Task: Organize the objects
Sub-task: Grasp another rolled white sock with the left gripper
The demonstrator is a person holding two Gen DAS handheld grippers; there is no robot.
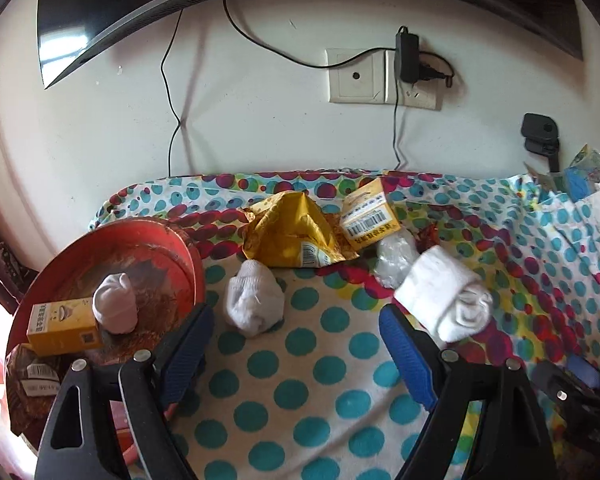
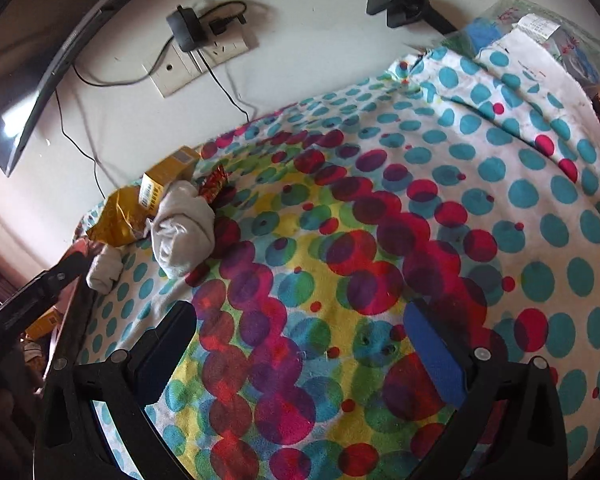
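Observation:
My left gripper [image 1: 296, 330] is open and empty above the dotted cloth [image 1: 300, 380]. Just ahead of it lies a rolled white sock [image 1: 254, 302]. A larger white sock roll [image 1: 446, 298] lies by its right finger. A red basin [image 1: 168, 248] at the left holds a white sock [image 1: 114, 308] and a yellow box [image 1: 64, 330]. Behind lie a yellow wrapper [image 1: 292, 232], a second yellow box [image 1: 370, 216] and a clear bag [image 1: 396, 260]. My right gripper [image 2: 300, 324] is open and empty over the cloth [image 2: 380, 200]; the larger sock [image 2: 184, 228] lies to its far left.
A wall with a socket plate [image 1: 380, 78], a plugged adapter [image 1: 406, 58] and cables is behind. A dark screen [image 1: 140, 8] hangs above. A plastic bag of items [image 2: 540, 36] and a black mount [image 2: 404, 2] are at the far right. A red snack wrapper [image 2: 214, 184] lies by the socks.

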